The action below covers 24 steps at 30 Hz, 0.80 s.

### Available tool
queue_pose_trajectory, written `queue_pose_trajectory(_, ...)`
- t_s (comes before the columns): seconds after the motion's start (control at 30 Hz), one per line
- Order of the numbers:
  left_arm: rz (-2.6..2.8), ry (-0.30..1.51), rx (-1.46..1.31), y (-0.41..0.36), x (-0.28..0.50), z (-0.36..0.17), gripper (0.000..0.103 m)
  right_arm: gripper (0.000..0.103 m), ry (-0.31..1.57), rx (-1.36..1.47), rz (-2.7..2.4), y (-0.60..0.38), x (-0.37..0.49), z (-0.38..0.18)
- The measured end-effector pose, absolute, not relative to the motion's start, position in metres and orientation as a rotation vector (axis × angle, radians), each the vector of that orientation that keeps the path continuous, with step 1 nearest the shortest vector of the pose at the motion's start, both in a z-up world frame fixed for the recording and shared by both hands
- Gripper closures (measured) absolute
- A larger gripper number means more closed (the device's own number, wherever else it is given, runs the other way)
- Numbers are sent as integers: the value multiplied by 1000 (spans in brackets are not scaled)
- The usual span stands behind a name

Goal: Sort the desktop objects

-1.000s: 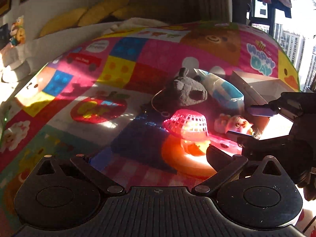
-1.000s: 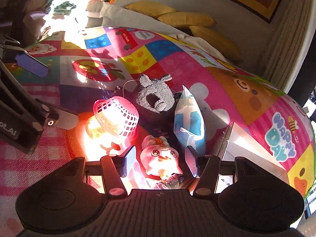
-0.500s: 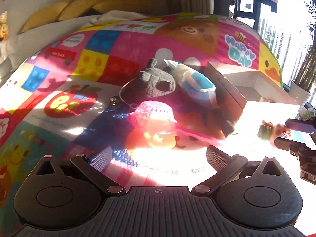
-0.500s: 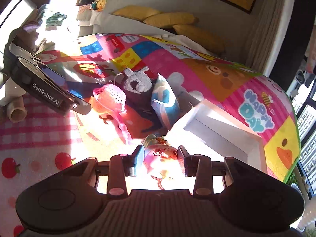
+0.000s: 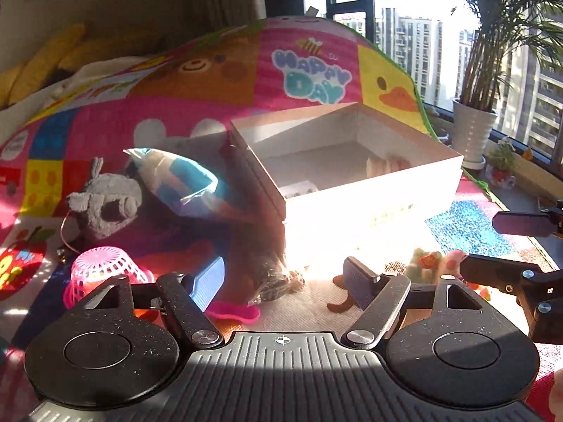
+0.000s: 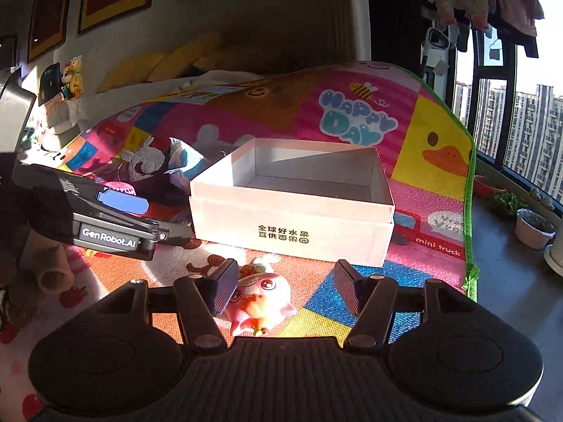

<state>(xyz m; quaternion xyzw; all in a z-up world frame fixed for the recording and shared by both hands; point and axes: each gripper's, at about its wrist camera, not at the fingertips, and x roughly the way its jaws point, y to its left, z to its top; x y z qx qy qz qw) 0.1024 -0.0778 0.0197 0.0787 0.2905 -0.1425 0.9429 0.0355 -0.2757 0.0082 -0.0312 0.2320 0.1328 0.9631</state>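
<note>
Sorting step: one toy sits set down in front of the box, not in it; judged mid-task, with several items not yet boxed.

Left wrist view
- Left gripper [image 5: 283,276]: jaws have just been closing and stand half spread; a crinkled clear plastic wrapper [image 5: 278,283] lies on the mat between them, with no pad seen pressing on it.
- Box: white open-topped cardboard box [image 5: 373,207] just ahead, its near wall washed out by sun; something pale lies inside, too glared to name.
- Unsorted: grey plush mouse toy [image 5: 105,202], blue-and-white plastic pouch [image 5: 176,179] and upturned pink mesh basket [image 5: 102,269], all left of the box on the colourful patchwork play mat [image 5: 211,81].
- Right gripper [image 5: 487,246]: enters from the right edge, jaws apart.

Right wrist view
- Right gripper [image 6: 281,285]: jaws have just been opening; half spread, the left pad touching or just beside the pink pig-like figurine [image 6: 260,299], the right pad well clear of it.
- Figurine: lies on the mat near the box's printed front wall.

Next move, judged: re-grip the figurine and lift it over the near rim, or close the left gripper on the wrapper.

Edges and room: near rim is the obstacle; open mat right of the figurine; mat's green edge and bare floor further right; left side crowded.
</note>
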Motion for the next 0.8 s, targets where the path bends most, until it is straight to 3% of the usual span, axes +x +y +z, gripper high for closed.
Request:
queue_pose_trajectory(0.07,-257,606,175,-81,111,14,27,36,484,-28,257,-279,40,3)
queue_pose_trajectory(0.2,-228,640,174,-78,122,5,55,26,489,24,249,-287,42,-1)
queue_pose_trajectory(0.23,-220,649,176,-77,123,4,69,22,486,30,249,-287,41,-1)
queue_pose_trajectory(0.27,-208,653,173,-75,122,3,72,21,484,31,252,-288,41,-1)
queue_pose_trajectory(0.67,-453,651,209,-65,18,23,74,10,500,42,236,-288,44,-2)
queue_pose_trajectory(0.77,-479,663,245,-61,-5,19,68,9,504,30,233,-286,44,-2)
queue_pose_trajectory(0.8,-472,671,252,-60,-7,17,59,8,505,24,231,-285,44,-2)
